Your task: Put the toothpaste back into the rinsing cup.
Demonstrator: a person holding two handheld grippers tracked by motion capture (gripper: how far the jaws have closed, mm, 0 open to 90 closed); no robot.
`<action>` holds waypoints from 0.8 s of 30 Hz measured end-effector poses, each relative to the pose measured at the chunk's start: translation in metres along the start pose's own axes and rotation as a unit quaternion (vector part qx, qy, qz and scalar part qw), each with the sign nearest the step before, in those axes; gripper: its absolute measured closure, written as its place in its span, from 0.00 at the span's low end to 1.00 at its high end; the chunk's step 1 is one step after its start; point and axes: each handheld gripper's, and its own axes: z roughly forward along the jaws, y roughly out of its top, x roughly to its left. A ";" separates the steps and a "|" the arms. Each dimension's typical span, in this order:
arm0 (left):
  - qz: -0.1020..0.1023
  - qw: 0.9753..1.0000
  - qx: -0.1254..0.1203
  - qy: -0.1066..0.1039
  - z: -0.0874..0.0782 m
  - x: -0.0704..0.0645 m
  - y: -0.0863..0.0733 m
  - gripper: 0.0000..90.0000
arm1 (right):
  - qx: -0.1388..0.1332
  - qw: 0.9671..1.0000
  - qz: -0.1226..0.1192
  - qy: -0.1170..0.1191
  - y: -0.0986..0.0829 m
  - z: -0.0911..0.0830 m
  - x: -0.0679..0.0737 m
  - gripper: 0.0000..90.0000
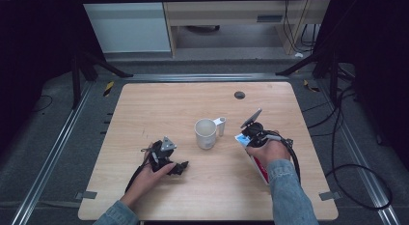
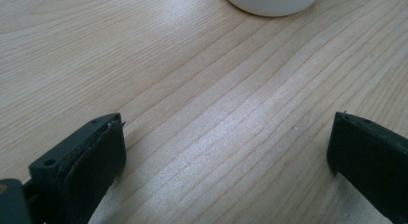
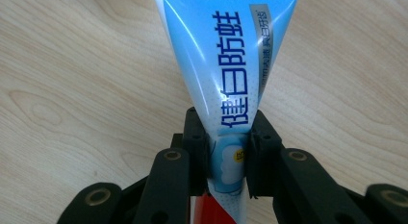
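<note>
On table, right fingers (image 3: 262, 147) clamping toothpaste tube (image 3: 231, 65)

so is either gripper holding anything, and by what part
The right gripper is shut on a toothpaste tube, pinching its narrow lower part. The left gripper is open over bare table, holding nothing.

Denim sleeves (image 1: 289, 186) on both forearms; each black gripper (image 3: 226, 156) has brass-ringed screw holes and trailing black cable (image 1: 295, 160).
</note>
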 end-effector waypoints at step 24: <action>0.000 1.000 0.000 0.000 0.000 0.000 0.000 0.00 | -0.065 0.998 0.015 -0.003 0.003 -0.034 -0.012 0.82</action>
